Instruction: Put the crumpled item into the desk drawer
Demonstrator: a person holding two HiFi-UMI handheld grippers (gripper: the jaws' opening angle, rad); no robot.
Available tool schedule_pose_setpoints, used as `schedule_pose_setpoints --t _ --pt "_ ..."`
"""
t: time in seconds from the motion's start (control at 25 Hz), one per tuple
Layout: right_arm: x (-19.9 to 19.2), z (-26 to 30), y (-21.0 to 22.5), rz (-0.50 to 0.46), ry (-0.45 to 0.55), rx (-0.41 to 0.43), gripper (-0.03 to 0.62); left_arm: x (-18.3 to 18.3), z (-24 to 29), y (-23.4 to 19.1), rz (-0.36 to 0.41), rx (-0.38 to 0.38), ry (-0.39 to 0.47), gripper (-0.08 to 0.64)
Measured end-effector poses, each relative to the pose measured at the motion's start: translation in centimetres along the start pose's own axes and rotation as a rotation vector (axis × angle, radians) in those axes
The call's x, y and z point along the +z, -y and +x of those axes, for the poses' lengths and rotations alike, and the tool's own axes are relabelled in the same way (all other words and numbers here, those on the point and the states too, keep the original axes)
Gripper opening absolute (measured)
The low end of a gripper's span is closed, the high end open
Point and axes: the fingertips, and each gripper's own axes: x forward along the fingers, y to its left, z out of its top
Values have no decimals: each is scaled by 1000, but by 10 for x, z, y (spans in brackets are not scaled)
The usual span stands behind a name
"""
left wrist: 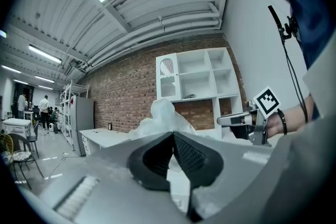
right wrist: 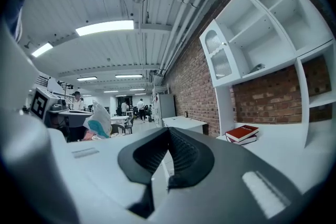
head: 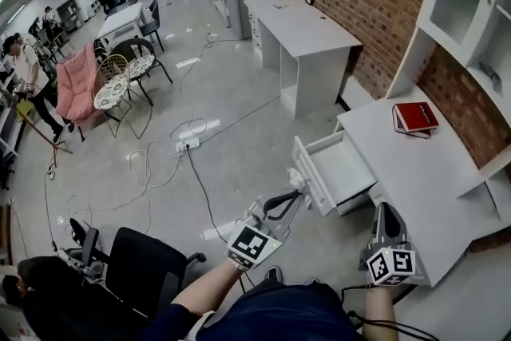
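Note:
The crumpled item (left wrist: pixel 161 117) is a white wad of paper or plastic, and my left gripper (left wrist: pixel 172 135) is shut on it. In the head view the left gripper (head: pixel 294 189) holds the wad (head: pixel 297 180) right at the front panel of the open desk drawer (head: pixel 343 172), outside it. The drawer's white inside looks bare. My right gripper (head: pixel 386 213) hovers at the near edge of the white desk (head: pixel 415 172), just right of the drawer. Its jaws meet with nothing between them (right wrist: pixel 168 132). The right gripper view shows the wad (right wrist: pixel 98 121) off to the left.
Two stacked books, the top one red (head: pixel 415 117), lie on the desk near the brick wall. White shelves (head: pixel 471 4) rise above the desk. A black office chair (head: pixel 144 263) stands at my lower left, and cables (head: pixel 192 144) run over the floor. Another white desk (head: pixel 299 36) stands farther back.

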Motion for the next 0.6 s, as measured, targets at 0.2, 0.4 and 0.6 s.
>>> schedule_pose_setpoints --t 0.2,0.4,0.6 --pt "-9 7 -5 -22 8 -40 3 -10 -2 -21 -95 6 34 3" --pt "-5 14 10 -18 -32 -78 3 -15 25 -23 -116 -26 -18 3" --pt "-18 18 41 21 -76 -110 2 -24 59 -12 -116 -67 -62 3"
